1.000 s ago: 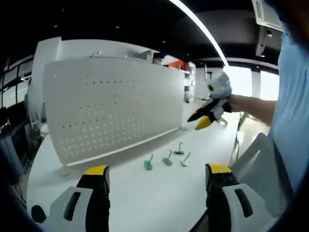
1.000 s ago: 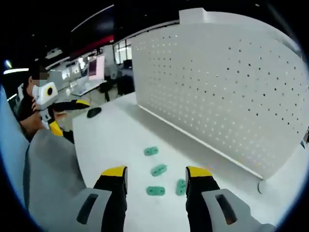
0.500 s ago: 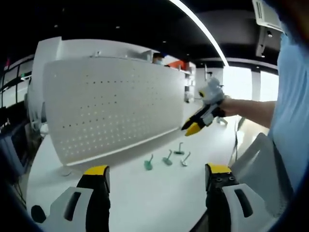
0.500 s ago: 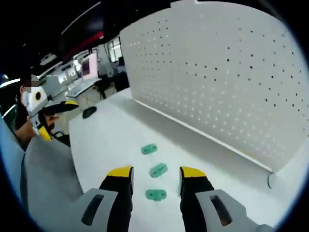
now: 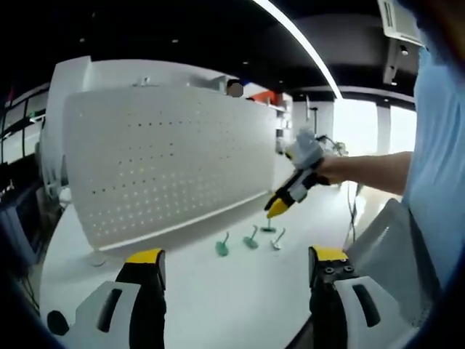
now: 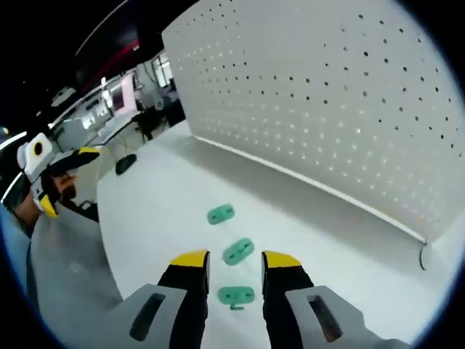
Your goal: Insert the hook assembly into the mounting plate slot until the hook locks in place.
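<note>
Right claw (image 6: 235,263) was open and empty, jaws straddling the nearest green hook (image 6: 236,295) on the white worktop (image 6: 160,211); two more hooks (image 6: 238,251) lay just beyond, all well short of the pegboard (image 6: 327,102). I read this as the reach-to-pick step; next move called for lowering and closing on that hook. Left claw (image 5: 231,263) hung open and empty. Left gripper view showed four hooks (image 5: 251,239) and the right claw (image 5: 280,206) above them; right gripper view showed three.
</note>
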